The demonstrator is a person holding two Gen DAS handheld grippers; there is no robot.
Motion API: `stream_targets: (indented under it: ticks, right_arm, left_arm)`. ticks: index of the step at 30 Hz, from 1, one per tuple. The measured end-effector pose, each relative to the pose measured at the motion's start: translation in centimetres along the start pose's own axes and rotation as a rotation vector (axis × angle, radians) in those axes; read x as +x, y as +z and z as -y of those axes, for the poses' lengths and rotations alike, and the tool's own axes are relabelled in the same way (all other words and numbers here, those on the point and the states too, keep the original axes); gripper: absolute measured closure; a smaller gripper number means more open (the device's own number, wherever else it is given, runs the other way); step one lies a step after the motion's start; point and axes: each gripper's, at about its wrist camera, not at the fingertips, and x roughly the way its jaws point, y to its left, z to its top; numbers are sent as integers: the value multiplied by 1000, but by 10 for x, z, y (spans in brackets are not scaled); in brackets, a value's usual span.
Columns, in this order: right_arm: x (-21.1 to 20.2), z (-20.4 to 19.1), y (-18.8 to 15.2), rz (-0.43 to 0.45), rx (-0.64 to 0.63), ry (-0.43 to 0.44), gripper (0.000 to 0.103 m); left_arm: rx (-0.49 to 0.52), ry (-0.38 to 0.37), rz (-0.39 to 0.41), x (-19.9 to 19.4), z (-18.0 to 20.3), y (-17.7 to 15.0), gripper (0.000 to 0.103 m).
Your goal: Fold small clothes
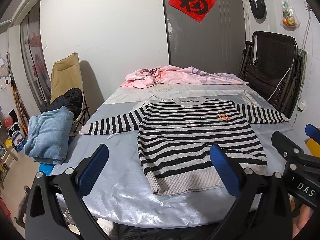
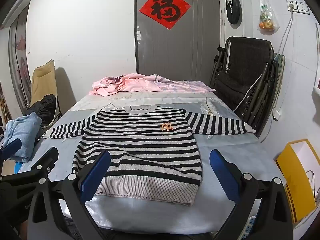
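While striped sweater (image 1: 198, 140) lies flat, face up, on table (image 1: 120, 196), sleeves spread: left gripper (image 1: 160, 170) and right gripper (image 2: 160, 172) wide open, empty. Best pinch one cuff, fold inward smoothly.

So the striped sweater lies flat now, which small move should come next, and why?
Probably bring the left hand-held gripper forward to the left sleeve. The striped sweater lies flat with both sleeves spread, and both hand-held grippers, the right hand-held gripper too, are open and empty.
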Motion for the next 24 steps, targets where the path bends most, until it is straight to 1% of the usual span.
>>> stream_targets:
  ticks: [10,24]
  right_arm:
    - [5,-2,-3,-15,2,0,3]
    - [4,2,-3,-13,7,0,3]
  left_arm:
    - [1,-2,-13,3,-2,-4,4]
    - [0,0,-12,4,-2,-4,4]
